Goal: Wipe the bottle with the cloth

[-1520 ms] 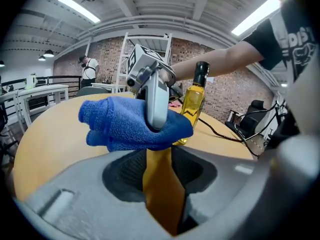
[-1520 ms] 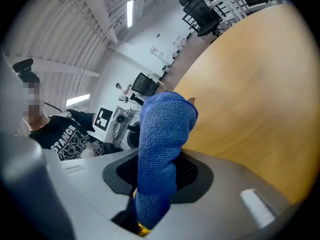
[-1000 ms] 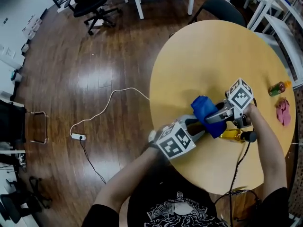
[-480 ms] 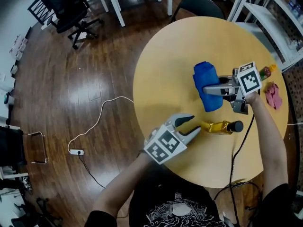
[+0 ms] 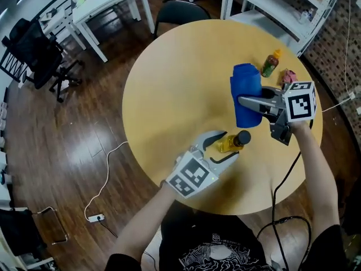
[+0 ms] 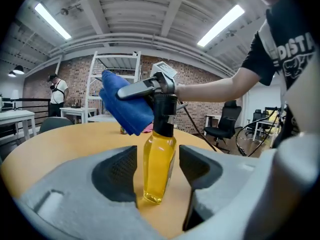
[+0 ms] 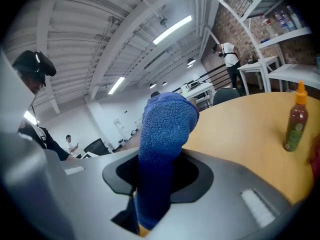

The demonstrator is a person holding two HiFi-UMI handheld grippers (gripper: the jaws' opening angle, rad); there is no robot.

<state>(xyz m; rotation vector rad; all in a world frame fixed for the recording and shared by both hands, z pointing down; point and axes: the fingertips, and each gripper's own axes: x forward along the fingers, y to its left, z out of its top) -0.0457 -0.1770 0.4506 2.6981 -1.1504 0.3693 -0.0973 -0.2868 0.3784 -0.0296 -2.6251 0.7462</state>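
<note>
Left gripper view puts the bottle (image 6: 159,164) dead centre: clear glass, yellow liquid, black cap, upright on the round wooden surface (image 5: 169,95) near the person's edge. It stands between the jaws of the left gripper (image 5: 223,148), which have just been opening and now sit wide, with a gap showing on either side of the glass and no pad pressing it. My reading is that the bottle has been stood on its base to bear its own weight, with the jaws kept flanking it as a guard or ready to close again. The right gripper (image 5: 243,102) is held up and just beyond the bottle, its jaws clamped on the blue cloth (image 5: 246,89) – the terry fold bulges out past the tips, and a loose tail hangs below. Carried that way, the cloth presents a thick pad toward the cap and shoulder, probably for a wipe down the side. Farther out, near the far rim, an orange-capped sauce bottle (image 5: 270,64) and a pink scrap (image 5: 289,77) lie well apart from the work.
</note>
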